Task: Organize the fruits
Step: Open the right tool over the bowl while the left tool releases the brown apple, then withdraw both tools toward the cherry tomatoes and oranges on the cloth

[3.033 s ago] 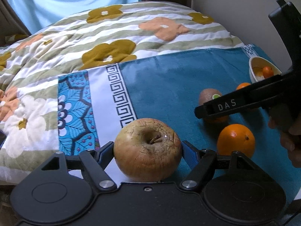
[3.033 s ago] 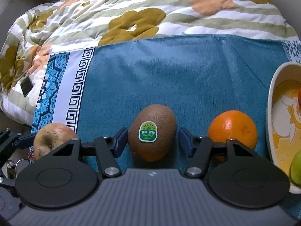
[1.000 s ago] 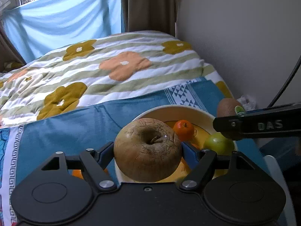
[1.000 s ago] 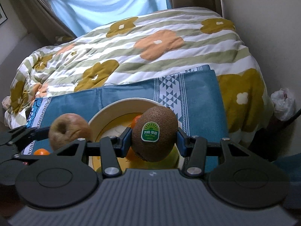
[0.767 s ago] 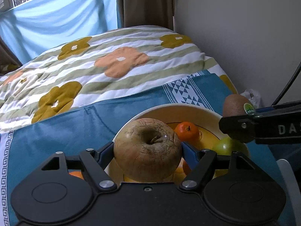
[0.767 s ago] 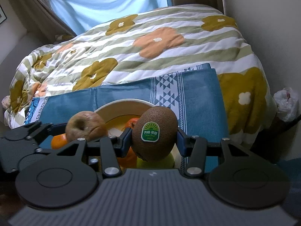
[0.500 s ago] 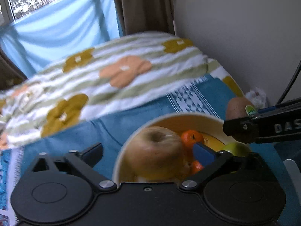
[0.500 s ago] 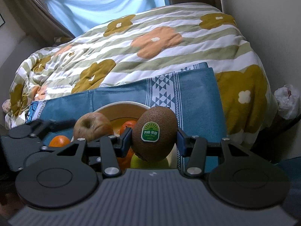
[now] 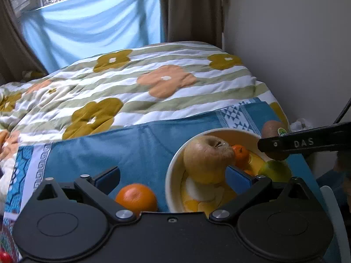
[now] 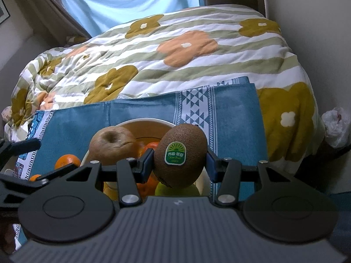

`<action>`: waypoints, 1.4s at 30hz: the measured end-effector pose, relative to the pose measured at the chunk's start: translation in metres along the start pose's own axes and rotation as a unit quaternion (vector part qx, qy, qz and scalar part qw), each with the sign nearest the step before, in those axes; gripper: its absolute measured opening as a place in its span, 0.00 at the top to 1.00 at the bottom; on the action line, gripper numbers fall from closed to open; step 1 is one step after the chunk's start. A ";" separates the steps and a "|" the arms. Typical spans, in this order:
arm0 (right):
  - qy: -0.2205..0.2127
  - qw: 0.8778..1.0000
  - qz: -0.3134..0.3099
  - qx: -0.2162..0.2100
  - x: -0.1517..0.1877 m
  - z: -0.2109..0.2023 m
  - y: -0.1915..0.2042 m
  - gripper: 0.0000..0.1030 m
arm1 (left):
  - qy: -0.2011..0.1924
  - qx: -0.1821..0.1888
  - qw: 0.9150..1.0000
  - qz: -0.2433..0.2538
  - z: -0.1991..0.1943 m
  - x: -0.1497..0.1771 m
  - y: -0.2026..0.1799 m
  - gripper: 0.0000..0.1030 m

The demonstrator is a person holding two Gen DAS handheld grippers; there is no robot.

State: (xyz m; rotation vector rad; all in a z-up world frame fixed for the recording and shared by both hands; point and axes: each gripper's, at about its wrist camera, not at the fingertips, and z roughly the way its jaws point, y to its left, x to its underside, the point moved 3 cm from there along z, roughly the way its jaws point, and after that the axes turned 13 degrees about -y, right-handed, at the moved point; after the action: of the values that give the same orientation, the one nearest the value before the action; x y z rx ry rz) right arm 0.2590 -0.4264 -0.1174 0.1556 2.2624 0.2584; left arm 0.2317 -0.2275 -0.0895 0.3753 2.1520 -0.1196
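A cream bowl [image 9: 171,175] stands on the blue cloth [image 9: 122,146] and holds a brown wrinkled apple [image 9: 207,157], small oranges [image 9: 240,153] and a green fruit [image 9: 275,171]. My left gripper [image 9: 173,176] is open and empty; its right finger [image 9: 238,178] sits just beside the apple. An orange [image 9: 136,197] lies on the cloth between the left fingers. My right gripper [image 10: 178,163] is shut on a kiwi with a green sticker [image 10: 179,155], held above the bowl [image 10: 149,122]. The apple [image 10: 113,143] rests in the bowl's left side.
The cloth lies on a bed with a flowered striped quilt [image 9: 142,83]. A wall [image 9: 296,43] is close on the right, with curtains [image 9: 87,26] at the back. A white plastic bag [image 10: 335,127] sits beside the bed.
My left gripper opened and let the apple go into the bowl, then drew back to the left. The right gripper stays shut on the kiwi over the bowl.
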 end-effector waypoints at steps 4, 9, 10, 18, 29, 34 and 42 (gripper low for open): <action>-0.004 1.000 -0.004 -0.002 0.004 0.009 0.005 0.38 | 0.006 -0.013 1.000 -0.007 -0.008 0.009 0.009 0.00; -0.011 1.000 -0.010 -0.003 0.004 0.012 0.011 0.38 | 0.016 -0.016 0.999 -0.028 -0.013 0.018 0.020 0.00; -0.013 1.000 -0.011 -0.005 0.004 0.012 0.011 0.38 | 0.016 -0.017 0.999 -0.031 -0.015 0.018 0.021 0.00; -0.054 0.998 -0.033 0.000 0.007 -0.002 0.021 0.00 | 0.007 -0.023 0.999 -0.039 -0.031 0.019 0.027 0.00; -0.063 0.997 -0.040 -0.002 0.016 -0.031 0.029 0.00 | -0.020 -0.046 0.997 -0.052 -0.072 0.023 0.037 0.00; -0.074 0.996 -0.054 -0.008 0.015 -0.048 0.039 0.00 | -0.034 -0.068 0.995 -0.058 -0.102 0.025 0.045 0.00; -0.085 0.991 -0.098 -0.040 0.020 -0.075 0.075 0.00 | -0.069 -0.135 0.987 -0.057 -0.151 0.036 0.065 0.00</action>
State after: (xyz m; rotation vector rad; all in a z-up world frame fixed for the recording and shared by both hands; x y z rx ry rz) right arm 0.1909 -0.3596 -0.0669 -0.0828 2.0758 0.2221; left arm 0.1140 -0.1240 -0.0288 0.0837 2.0190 0.0806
